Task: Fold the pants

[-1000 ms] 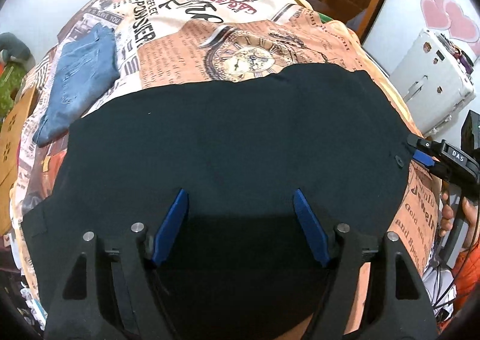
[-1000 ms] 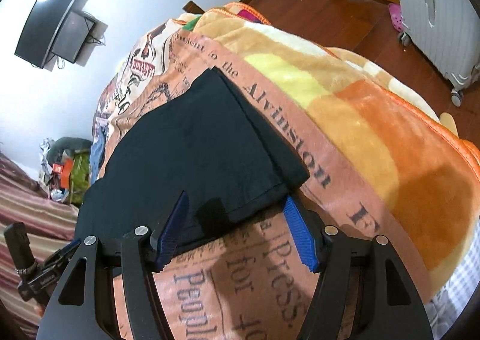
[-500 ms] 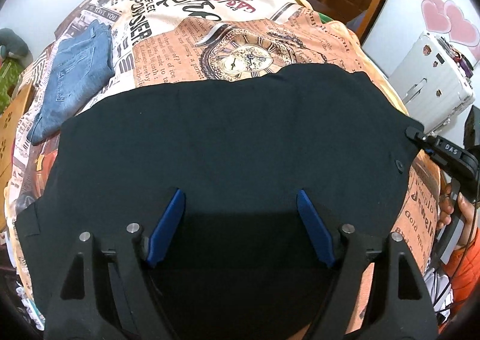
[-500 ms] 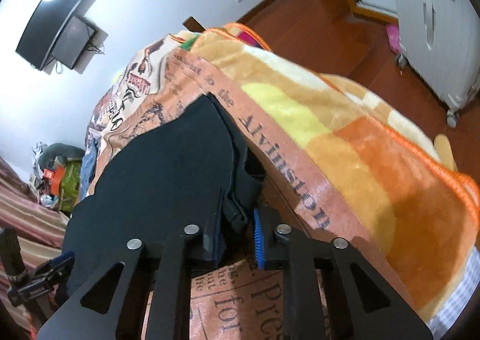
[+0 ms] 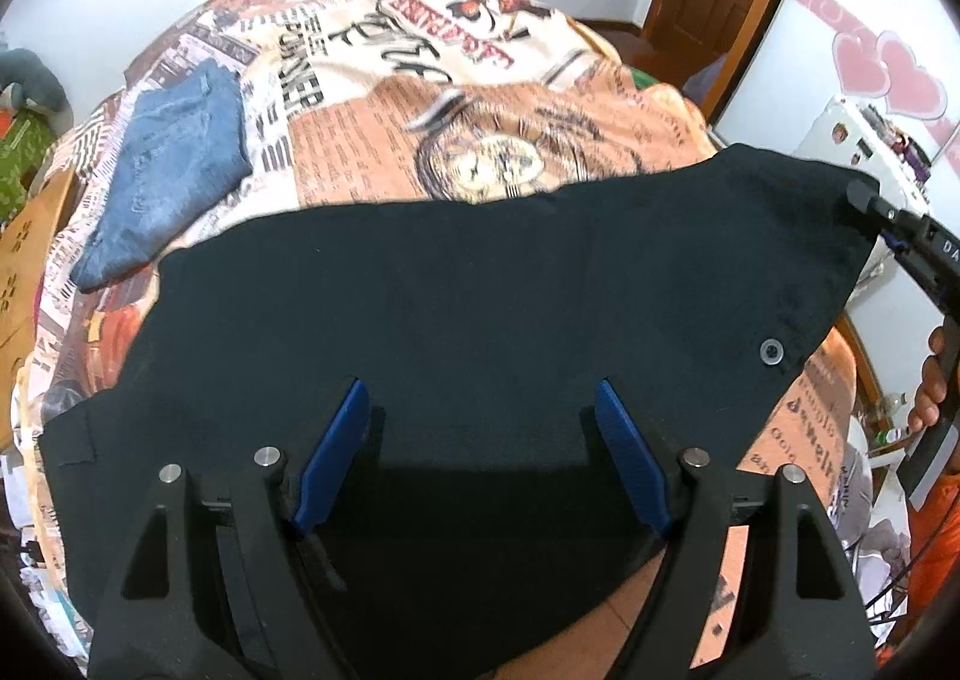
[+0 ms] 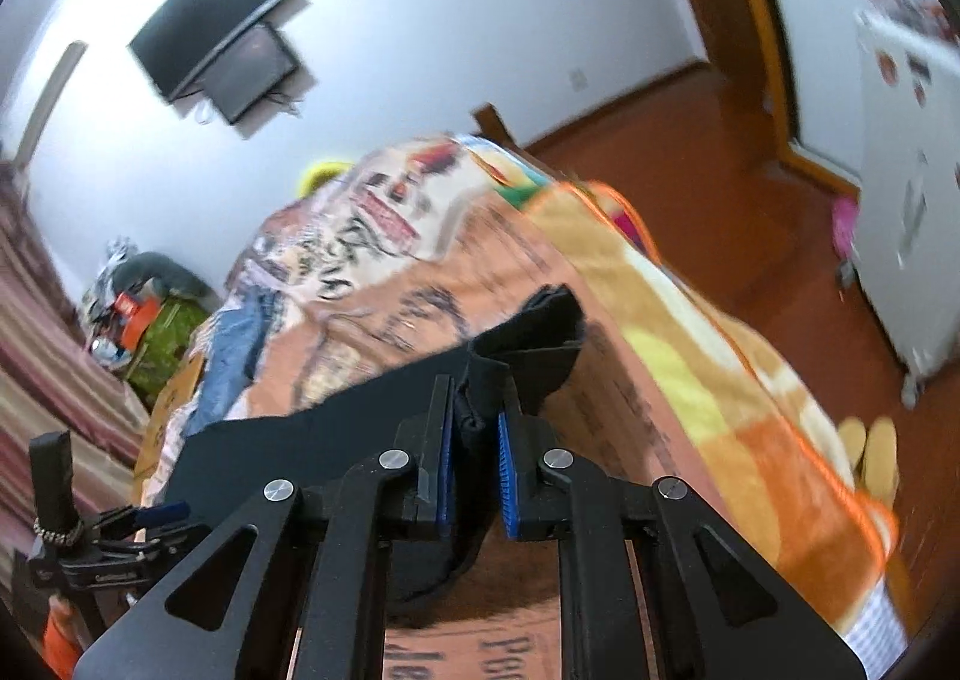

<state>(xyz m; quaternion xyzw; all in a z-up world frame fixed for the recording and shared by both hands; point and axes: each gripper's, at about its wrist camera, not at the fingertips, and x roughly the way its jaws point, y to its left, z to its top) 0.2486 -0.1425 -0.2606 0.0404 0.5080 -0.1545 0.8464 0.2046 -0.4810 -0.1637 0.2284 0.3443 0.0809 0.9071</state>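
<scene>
Right gripper (image 6: 471, 461) is pinching the waistband corner of the black pants (image 5: 480, 308) over a bed while the left gripper (image 5: 480, 458) is waiting wide open.

The right gripper's blue pads (image 6: 507, 476) are standing nearly together, clamped on a bunched fold of dark cloth that is poking out just beyond the fingertips and trailing below them; the corner is hanging clear of the printed blanket (image 5: 372, 140). The left gripper's fingers (image 5: 333, 458) are standing well apart, with the pants lying spread beneath and ahead of them; whether the tips are touching the fabric cannot be told. Folded blue jeans (image 5: 174, 164) are lying well beyond the left finger, apart from the pants.
</scene>
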